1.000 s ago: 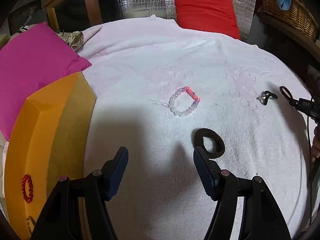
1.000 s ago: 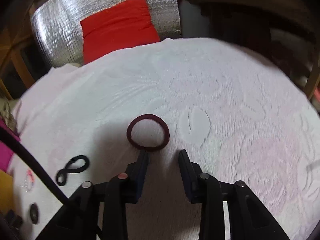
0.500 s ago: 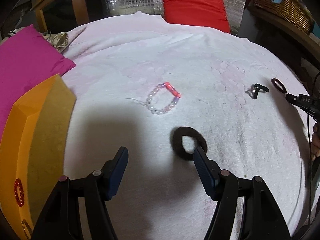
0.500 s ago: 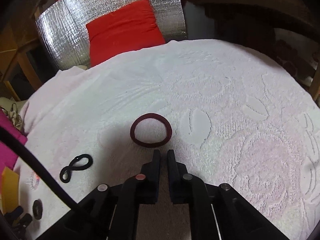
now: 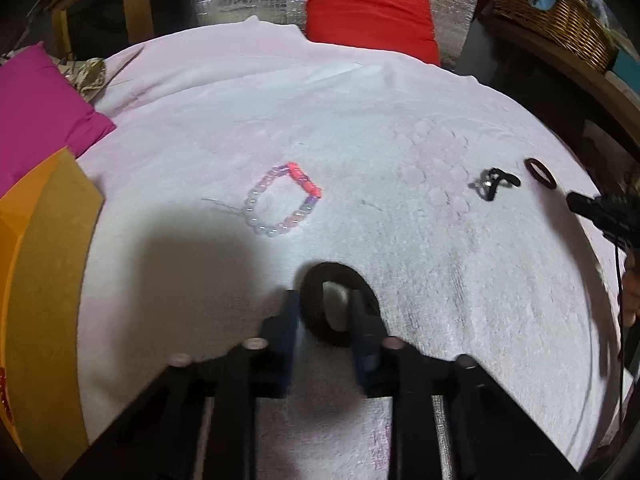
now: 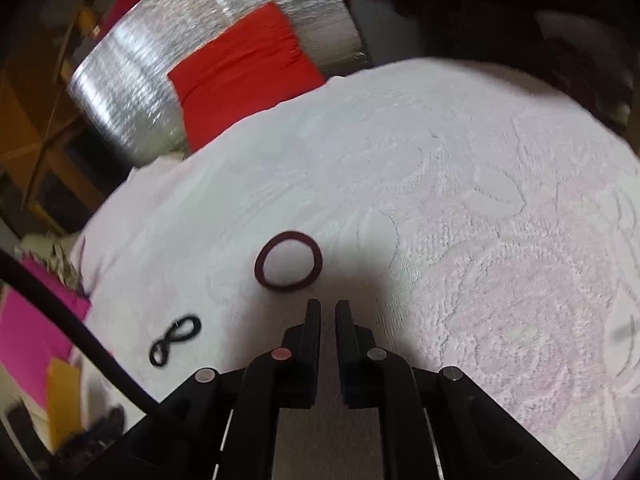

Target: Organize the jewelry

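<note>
On the white towel, a thick black hair tie lies at my left gripper. Its jaws are closing: the left finger is outside the ring, the right finger inside it, and the band's left side sits between them with towel still showing in the gap. My right gripper is shut with only a thin slit between the pads and nothing in it. Just beyond its tips lies a maroon hair tie, apart from them. A pink and white bead bracelet lies mid-towel. A thin black twisted tie lies to the left.
An orange box stands at the left edge beside a pink cushion. A red cushion leans on silver foil at the back. A wicker basket sits on a shelf at the right. A black cable crosses the right wrist view's left side.
My left gripper moved forward and down onto the black hair tie, and its wide jaws narrowed around the band. The right gripper's fingers came together and the hand swung sideways; the maroon tie stayed put.
</note>
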A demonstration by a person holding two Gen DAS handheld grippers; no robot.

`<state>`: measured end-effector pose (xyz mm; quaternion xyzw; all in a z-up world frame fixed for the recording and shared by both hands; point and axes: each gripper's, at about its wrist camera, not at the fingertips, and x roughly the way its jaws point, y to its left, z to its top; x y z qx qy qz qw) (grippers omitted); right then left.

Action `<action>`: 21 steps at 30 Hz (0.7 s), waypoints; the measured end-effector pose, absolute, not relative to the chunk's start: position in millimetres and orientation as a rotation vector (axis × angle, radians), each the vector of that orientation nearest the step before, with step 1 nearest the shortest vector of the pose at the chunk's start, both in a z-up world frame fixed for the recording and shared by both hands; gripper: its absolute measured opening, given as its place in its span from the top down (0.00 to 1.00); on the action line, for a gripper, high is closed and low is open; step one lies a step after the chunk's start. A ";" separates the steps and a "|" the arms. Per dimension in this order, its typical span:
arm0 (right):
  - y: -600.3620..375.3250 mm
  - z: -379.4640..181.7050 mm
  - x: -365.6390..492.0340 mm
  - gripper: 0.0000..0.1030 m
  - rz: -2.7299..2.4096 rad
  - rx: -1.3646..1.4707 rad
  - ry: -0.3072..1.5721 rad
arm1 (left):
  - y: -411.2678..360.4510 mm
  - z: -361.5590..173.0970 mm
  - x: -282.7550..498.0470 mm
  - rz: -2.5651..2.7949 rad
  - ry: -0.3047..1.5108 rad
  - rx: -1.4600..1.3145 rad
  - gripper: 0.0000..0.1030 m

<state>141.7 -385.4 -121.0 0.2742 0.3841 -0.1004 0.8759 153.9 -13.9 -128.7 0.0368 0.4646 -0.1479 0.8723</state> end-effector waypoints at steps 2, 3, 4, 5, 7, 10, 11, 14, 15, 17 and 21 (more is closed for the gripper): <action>-386.8 -122.8 147.8 0.90 -0.232 0.570 0.806 | -15.0 -130.2 153.9 -0.319 0.974 0.081 0.89; -385.7 -123.4 151.1 0.90 -0.244 0.555 0.804 | -14.9 -130.1 154.0 -0.322 0.972 0.083 0.89; -385.3 -123.9 154.8 0.90 -0.251 0.541 0.806 | -14.7 -129.9 154.1 -0.325 0.969 0.084 0.89; -384.2 -124.3 159.6 0.90 -0.257 0.529 0.809 | -14.0 -130.0 153.8 -0.327 0.968 0.082 0.90; -383.6 -123.0 166.6 0.89 -0.265 0.511 0.805 | -12.4 -130.1 154.2 -0.333 0.971 0.073 0.90; -384.8 -122.2 174.0 0.69 -0.257 0.522 0.797 | -11.7 -129.8 154.1 -0.340 0.971 0.073 0.91; -384.7 -122.0 175.7 0.66 -0.255 0.527 0.791 | -11.4 -130.0 154.3 -0.343 0.972 0.073 0.91; -381.4 -120.5 183.9 0.64 -0.277 0.501 0.786 | -10.9 -131.0 155.7 -0.347 0.978 0.073 0.91; -380.3 -120.3 186.8 0.65 -0.276 0.498 0.784 | -9.9 -131.4 156.3 -0.348 0.979 0.073 0.91; -377.1 -118.7 190.1 0.64 -0.281 0.492 0.775 | -7.9 -131.7 157.4 -0.351 0.981 0.072 0.91; -365.1 -122.5 203.1 0.65 -0.321 0.400 0.811 | -9.4 -131.5 156.2 -0.350 0.976 0.094 0.90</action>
